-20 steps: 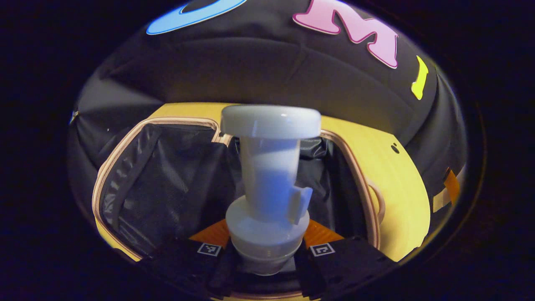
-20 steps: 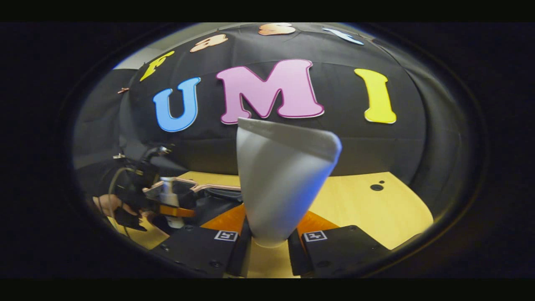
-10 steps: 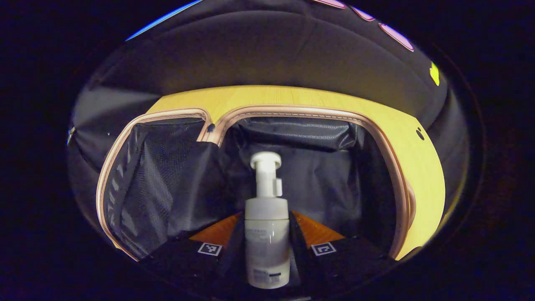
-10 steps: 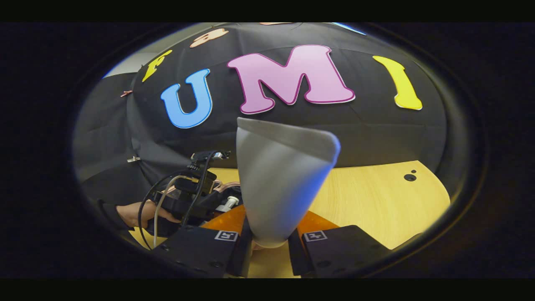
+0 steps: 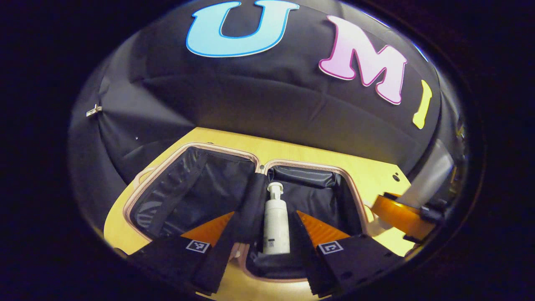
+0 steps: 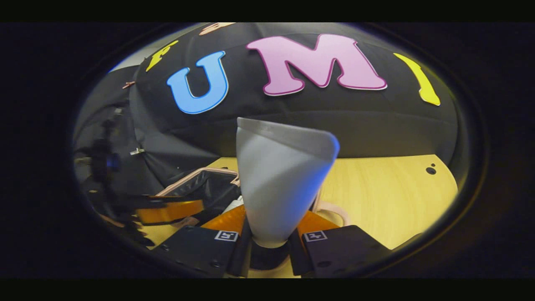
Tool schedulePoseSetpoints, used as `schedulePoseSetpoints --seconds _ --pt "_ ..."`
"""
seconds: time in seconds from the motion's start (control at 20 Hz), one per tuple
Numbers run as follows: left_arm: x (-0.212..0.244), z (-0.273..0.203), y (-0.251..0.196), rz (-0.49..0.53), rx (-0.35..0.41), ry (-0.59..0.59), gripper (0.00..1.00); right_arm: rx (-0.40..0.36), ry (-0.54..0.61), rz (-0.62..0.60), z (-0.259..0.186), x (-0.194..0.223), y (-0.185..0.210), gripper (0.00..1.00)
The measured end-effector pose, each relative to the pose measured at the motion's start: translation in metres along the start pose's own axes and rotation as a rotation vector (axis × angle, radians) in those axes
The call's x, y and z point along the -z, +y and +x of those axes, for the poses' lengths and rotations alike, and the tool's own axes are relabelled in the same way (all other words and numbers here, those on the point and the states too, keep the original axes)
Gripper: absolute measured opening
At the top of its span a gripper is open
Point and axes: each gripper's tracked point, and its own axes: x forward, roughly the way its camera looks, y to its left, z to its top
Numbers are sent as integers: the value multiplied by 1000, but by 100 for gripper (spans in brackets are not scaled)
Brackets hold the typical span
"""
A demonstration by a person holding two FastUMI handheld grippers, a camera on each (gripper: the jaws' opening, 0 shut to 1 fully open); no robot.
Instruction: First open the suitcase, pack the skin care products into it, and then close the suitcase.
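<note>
Between the fingers of the left gripper (image 5: pixel 267 255), now spread apart and pulled back higher than half a second ago, stands released the white pump bottle (image 5: pixel 276 221), upright inside the right compartment of the open suitcase (image 5: pixel 196 146) on the desk (image 5: pixel 305 152). Farther right, clamped in the right gripper (image 6: pixel 269 246): a grey tube (image 6: pixel 280 179), cap down between both fingers, now swung nearer the suitcase's edge.
</note>
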Motion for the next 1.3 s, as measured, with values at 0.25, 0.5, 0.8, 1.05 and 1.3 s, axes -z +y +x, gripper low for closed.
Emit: schedulePoseSetpoints --seconds 0.25,0.5,0.8,1.05,1.3 --pt "16 -82 34 -139 29 -13 79 80 184 76 40 58 7 42" --pt "23 -136 44 -206 63 -22 80 166 305 91 57 99 3 41" --pt "25 -142 68 -155 -3 -41 80 212 293 136 62 95 5 47" --pt "16 -123 121 -130 -116 -73 80 200 244 64 47 81 10 64" --pt "-16 -92 205 -92 -221 -128 96 130 173 20 6 56 23 98"
